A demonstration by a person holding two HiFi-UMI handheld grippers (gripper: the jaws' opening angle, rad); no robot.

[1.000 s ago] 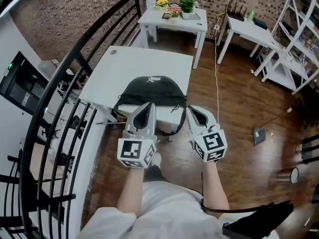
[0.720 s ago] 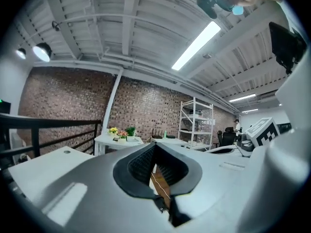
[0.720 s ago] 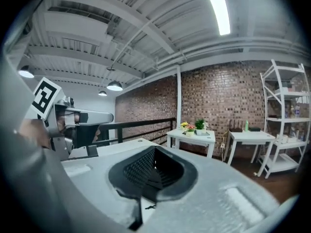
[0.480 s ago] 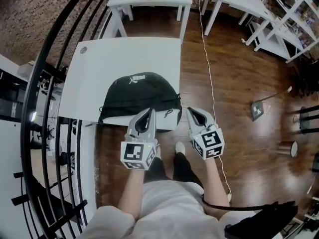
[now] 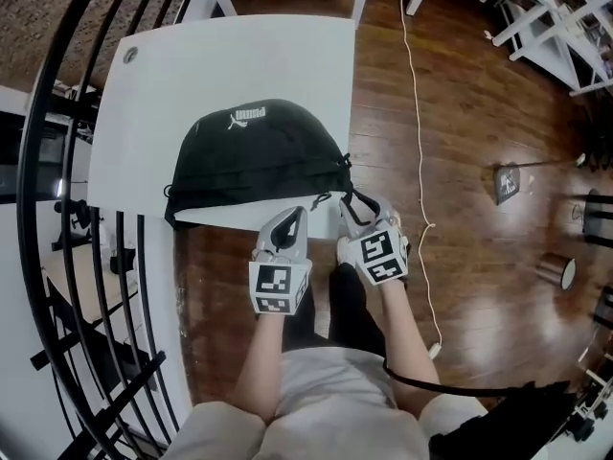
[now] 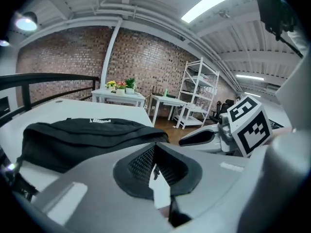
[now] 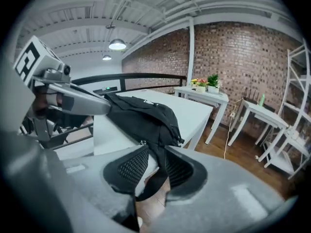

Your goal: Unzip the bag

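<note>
A black bag (image 5: 254,151) with a white logo lies on the white table (image 5: 220,56), its near edge at the table's front rim. My left gripper (image 5: 293,217) hovers just off that rim, shut, with nothing seen gripped; the left gripper view shows the bag (image 6: 87,135) ahead of the jaws (image 6: 154,150). My right gripper (image 5: 352,203) is at the bag's near right corner. Its jaws (image 7: 156,154) are opening, and a black strap (image 7: 152,182) hangs between them, apart from the left pad. The bag (image 7: 141,118) lies just beyond.
A black metal railing (image 5: 57,209) curves along the left. A white cable (image 5: 418,113) trails over the wooden floor on the right. More white tables (image 6: 119,97) and white shelving (image 6: 197,93) stand farther back by the brick wall.
The head view has tipped down over the table. Both grippers have moved forward to the bag's near edge, and the right one now has the strap between its jaws.
</note>
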